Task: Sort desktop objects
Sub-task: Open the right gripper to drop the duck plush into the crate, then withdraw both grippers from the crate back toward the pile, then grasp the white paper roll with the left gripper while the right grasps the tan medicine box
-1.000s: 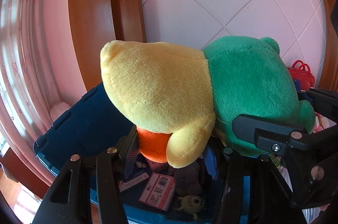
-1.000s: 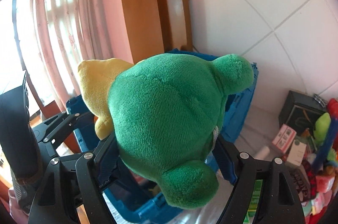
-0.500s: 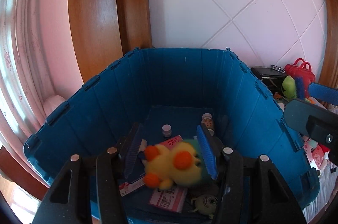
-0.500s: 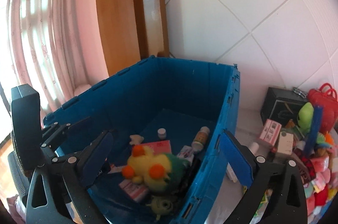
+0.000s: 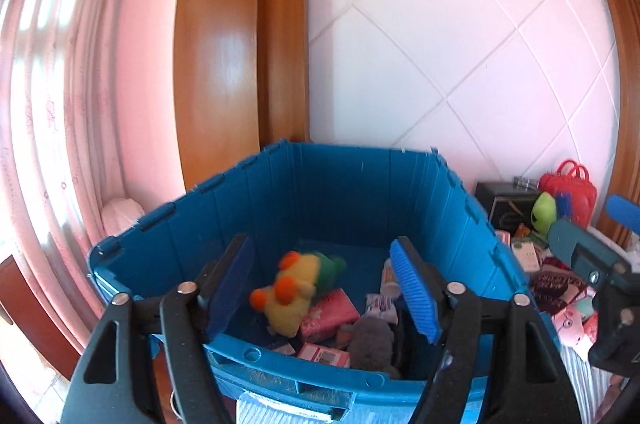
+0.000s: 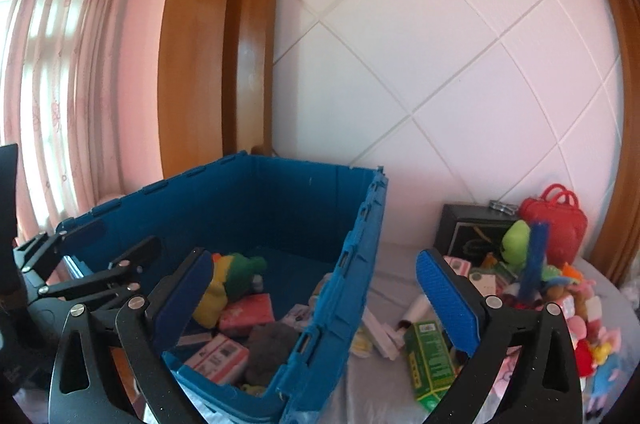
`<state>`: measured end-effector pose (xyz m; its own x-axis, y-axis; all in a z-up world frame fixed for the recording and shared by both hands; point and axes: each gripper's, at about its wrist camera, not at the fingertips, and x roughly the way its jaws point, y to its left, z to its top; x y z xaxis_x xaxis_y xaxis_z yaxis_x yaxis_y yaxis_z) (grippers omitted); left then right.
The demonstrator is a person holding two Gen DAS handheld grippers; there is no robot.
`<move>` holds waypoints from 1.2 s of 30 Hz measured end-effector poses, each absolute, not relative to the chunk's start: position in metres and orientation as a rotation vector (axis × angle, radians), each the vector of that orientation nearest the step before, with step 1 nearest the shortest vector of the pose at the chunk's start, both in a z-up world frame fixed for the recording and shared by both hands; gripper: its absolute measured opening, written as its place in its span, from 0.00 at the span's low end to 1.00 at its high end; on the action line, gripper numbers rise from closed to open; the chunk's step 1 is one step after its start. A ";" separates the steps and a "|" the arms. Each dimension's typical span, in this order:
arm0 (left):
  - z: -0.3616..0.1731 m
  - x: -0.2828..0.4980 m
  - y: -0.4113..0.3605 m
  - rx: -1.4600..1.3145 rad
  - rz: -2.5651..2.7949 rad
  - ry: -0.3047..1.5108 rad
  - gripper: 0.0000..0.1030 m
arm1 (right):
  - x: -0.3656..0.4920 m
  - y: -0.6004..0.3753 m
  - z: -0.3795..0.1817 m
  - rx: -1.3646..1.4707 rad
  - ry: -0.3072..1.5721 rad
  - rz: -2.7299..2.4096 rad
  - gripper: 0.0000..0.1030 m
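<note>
The left gripper [image 5: 324, 288] has its two blue pads wide apart and holds nothing, and it hangs over the near edge of the big blue box [image 5: 340, 184]. The right gripper [image 6: 320, 304] is also wide apart and holds nothing; one finger sits over the box and the other sits over the table [image 6: 396, 288], with the box wall between them. The blue box is the biggest thing here and fills the middle of the left view. It stands against the pale wall with crossing lines [image 5: 460, 44], and a brown wood post [image 5: 240, 44] rises at 11 o'clock from it. Pink curtains [image 5: 60, 84] hang at 9 o'clock. Inside the box lies the plush toy [image 5: 292, 292], yellow and green with orange bits, on its side near the middle of the floor. A grey soft thing [image 5: 370, 340] lies at 4 o'clock from the toy, and a pink pack [image 5: 332, 312] lies just beside the toy at 3 o'clock. At 3 o'clock from the box, on the table, is a pile of small toys. A black box [image 6: 468, 232] stands at the back of the pile, with a red bag [image 6: 556, 220] at 3 o'clock from it. A green carton [image 6: 432, 356] lies on the table near the right gripper's outer finger.
</note>
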<state>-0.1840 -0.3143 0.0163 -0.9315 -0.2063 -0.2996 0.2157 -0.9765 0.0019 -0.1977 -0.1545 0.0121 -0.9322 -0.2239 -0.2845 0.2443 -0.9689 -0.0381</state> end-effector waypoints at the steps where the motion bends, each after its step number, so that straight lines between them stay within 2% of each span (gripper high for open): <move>1: 0.019 -0.178 -0.312 0.399 -2.892 0.049 0.77 | -0.194 -0.149 0.011 0.397 0.098 -2.895 1.00; 7: 0.028 -0.158 -0.290 0.267 -2.929 0.061 0.79 | -0.183 -0.110 0.004 0.381 0.016 -3.016 1.00; 20: 0.021 -0.164 -0.170 0.343 -3.283 -0.032 0.80 | -0.147 0.033 -0.024 0.523 -0.091 -3.316 1.00; 28: -0.028 -0.205 -0.057 0.745 -3.416 -0.139 0.79 | -0.141 0.178 -0.071 0.795 -0.181 -3.451 1.00; 36: -0.117 -0.241 0.093 1.196 -3.393 -0.220 0.79 | -0.163 0.340 -0.155 1.284 -0.268 -3.338 1.00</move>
<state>-0.2413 0.0927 -0.1169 -0.6862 0.3818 -0.6191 -0.4587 -0.8877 -0.0390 -0.1634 0.3401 -0.1552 -0.6589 0.3494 -0.6662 -0.4514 -0.8921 -0.0214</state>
